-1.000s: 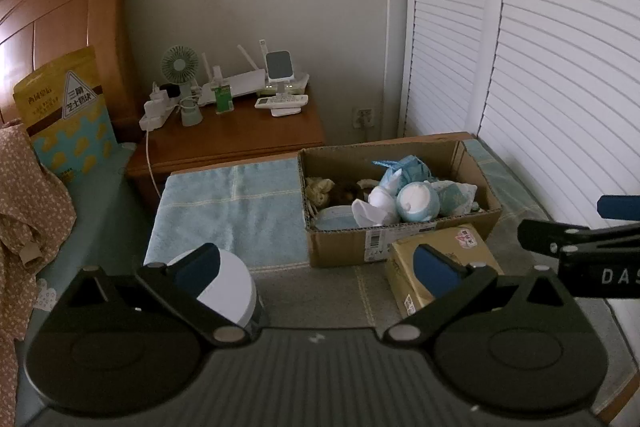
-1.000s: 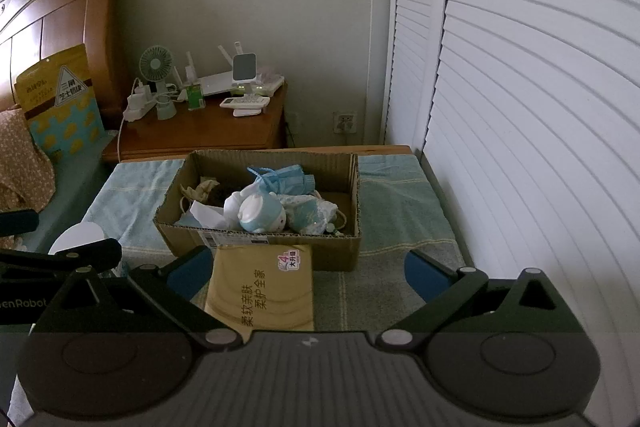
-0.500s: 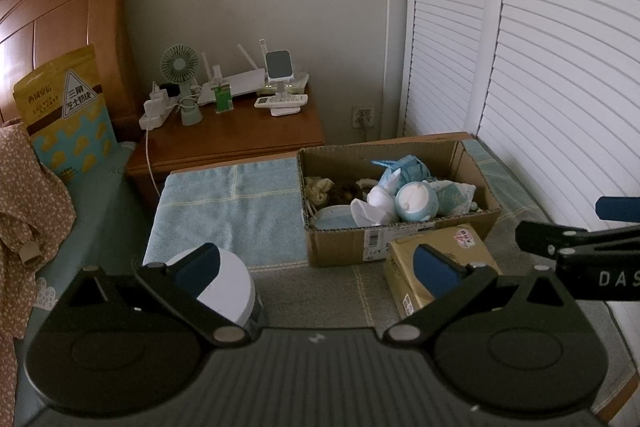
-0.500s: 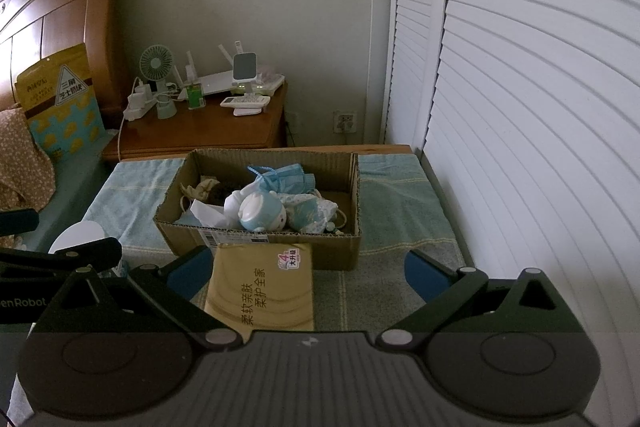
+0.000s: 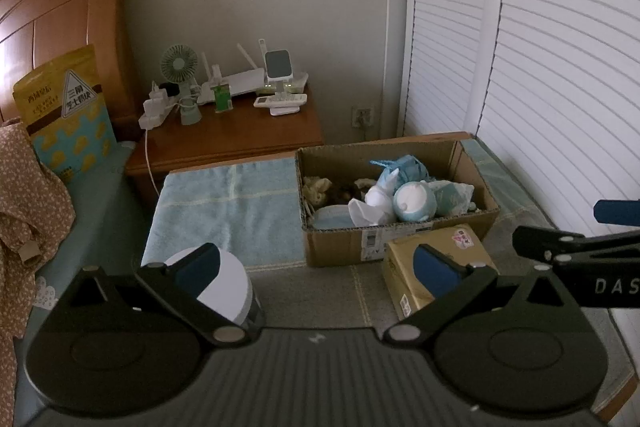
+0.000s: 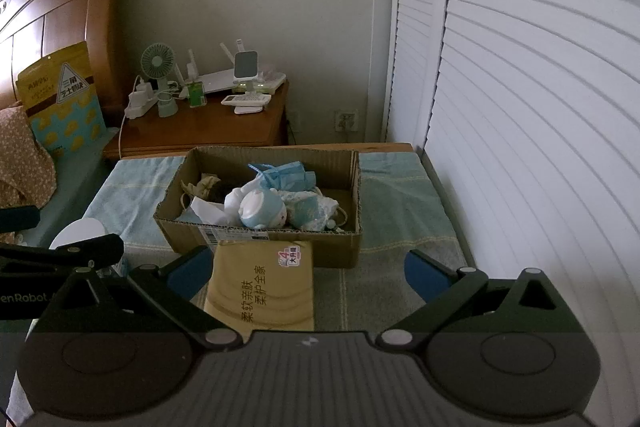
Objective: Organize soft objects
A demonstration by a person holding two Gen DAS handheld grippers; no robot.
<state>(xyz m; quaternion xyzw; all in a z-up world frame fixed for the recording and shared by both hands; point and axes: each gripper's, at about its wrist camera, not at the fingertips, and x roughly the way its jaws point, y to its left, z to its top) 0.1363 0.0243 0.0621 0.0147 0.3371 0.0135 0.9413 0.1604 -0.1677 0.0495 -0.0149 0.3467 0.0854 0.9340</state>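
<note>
- The yellow tissue pack (image 6: 260, 287) lies near, just in front of the cardboard box. Big brown words on its top say 柔软亲肤 and 柔护全家.
- A small white sticker (image 6: 289, 256) on the far end of that pack shows a big red 4. The tiny words by it are too small to read.
- The yellow and blue bag (image 5: 66, 115) stands far left by the bed head. Its grey triangle sign says 三角芝士脆块.
- The left gripper (image 6: 60, 263) arm at the left edge says "enRobot".
- The right gripper (image 5: 576, 247) arm at the right edge says "DAS".
- The white label (image 6: 234, 234) on the cardboard box (image 6: 344, 251) has print too small to read.
</note>
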